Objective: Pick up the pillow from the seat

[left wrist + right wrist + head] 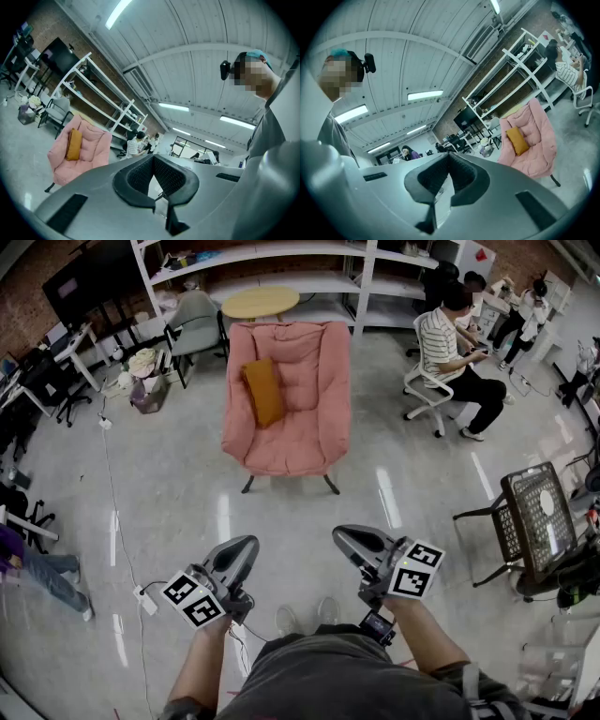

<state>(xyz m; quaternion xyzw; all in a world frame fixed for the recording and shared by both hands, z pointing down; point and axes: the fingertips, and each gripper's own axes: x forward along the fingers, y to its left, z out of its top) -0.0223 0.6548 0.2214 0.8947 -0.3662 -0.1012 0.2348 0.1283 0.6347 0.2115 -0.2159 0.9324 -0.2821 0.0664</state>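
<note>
An orange pillow (263,390) leans upright against the left side of a pink padded chair (300,427) across the floor from me. The pillow (73,144) and chair (91,150) appear small at the left in the left gripper view, and the pillow (515,140) on the chair (539,145) at the right in the right gripper view. My left gripper (246,546) and right gripper (343,536) are held low near my body, far short of the chair. Both are shut with nothing between the jaws.
A person in a striped shirt (448,345) sits on a white office chair to the right of the pink chair. A black mesh chair (534,521) stands at right. A cable (111,493) runs along the floor at left. White shelving (281,268) and a round table (261,302) stand behind.
</note>
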